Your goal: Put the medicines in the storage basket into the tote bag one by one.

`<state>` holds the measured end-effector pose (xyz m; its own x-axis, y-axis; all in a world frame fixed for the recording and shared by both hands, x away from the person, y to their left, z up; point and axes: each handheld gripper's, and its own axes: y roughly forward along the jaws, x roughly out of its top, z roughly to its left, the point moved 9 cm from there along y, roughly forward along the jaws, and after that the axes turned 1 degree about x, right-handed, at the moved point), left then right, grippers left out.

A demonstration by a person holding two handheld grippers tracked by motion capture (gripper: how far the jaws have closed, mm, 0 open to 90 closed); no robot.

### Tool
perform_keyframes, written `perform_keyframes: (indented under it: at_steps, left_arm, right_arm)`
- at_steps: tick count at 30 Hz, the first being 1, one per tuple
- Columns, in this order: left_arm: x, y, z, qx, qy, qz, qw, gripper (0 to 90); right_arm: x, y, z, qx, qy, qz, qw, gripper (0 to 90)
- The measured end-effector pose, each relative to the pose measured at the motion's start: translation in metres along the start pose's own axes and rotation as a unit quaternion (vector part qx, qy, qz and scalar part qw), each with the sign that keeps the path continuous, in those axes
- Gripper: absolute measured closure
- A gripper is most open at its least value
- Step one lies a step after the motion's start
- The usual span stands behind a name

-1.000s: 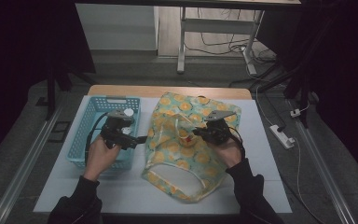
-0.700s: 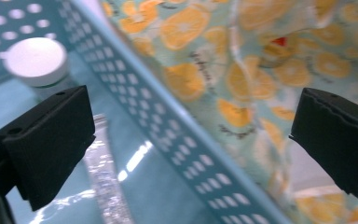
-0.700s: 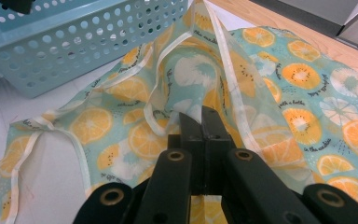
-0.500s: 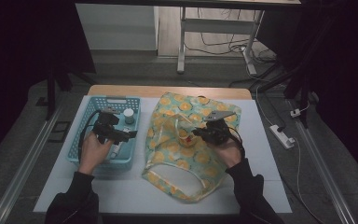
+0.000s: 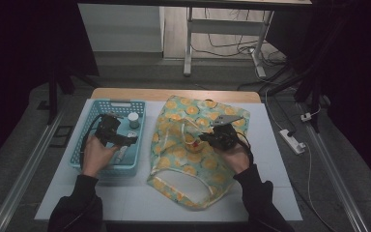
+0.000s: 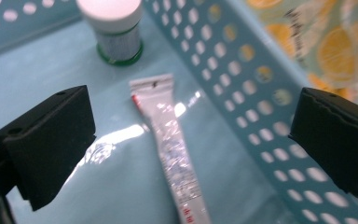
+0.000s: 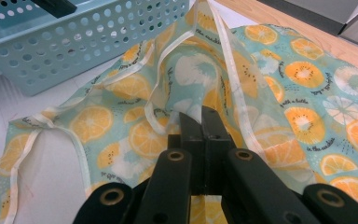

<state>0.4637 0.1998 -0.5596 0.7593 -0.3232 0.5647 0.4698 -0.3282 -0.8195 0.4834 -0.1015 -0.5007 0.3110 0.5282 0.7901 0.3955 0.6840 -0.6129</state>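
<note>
The table [image 5: 125, 203] is white, and on its right half lies the bag [image 5: 193, 154], printed with orange slices, its open mouth at the near end and its closed end far. Left of it, just beside it, stands the blue basket [image 5: 92, 116] with a small white-capped jar [image 5: 133, 119] toward its far right corner and a tube [image 6: 173, 154] lying flat on its floor. What has just changed is the left gripper [image 5: 128, 140]: a second ago it hung over the basket's right rim, reaching toward the bag, and it has since drawn back to the left and dropped lower, so that it now hovers inside the basket, while the right gripper [image 5: 204, 137] has kept its place. I read that as the reach for the tube beginning, with the bag held ready to receive it. The left gripper's jaws stand wide apart with nothing between the pads, the tube on the basket floor below and between them. The right gripper's jaws are pressed together on a fold of the bag's upper layer, lifting it into a small peak. In the left gripper view the tube's long axis runs away from the camera, its flat crimped end pointing toward the jar and its other end running out of the bottom of the picture, so it lies roughly across the line between the two jaws.
</note>
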Motion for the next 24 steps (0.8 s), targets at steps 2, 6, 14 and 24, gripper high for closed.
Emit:
perform_keyframes:
  at_steps: [2, 6, 14, 24]
  left_arm:
    - [-0.003, 0.004, 0.002, 0.008, 0.000, 0.015, 0.9999, 0.0]
    - [-0.010, 0.012, 0.005, 0.020, 0.004, 0.048, 0.9987, 0.0]
    - [-0.020, 0.023, 0.007, 0.034, -0.003, 0.099, 0.9945, 3.4]
    - [-0.027, 0.028, 0.005, 0.034, 0.003, 0.132, 0.9907, 37.0]
  right_arm:
    - [0.000, 0.000, 0.000, 0.000, 0.000, 0.001, 1.0000, 90.0]
    - [-0.001, 0.001, 0.000, 0.001, 0.000, 0.002, 1.0000, 90.0]
    - [-0.001, 0.001, 0.001, 0.002, -0.001, 0.002, 1.0000, 90.0]
    - [-0.001, 0.002, 0.001, 0.003, 0.000, 0.003, 1.0000, 90.0]
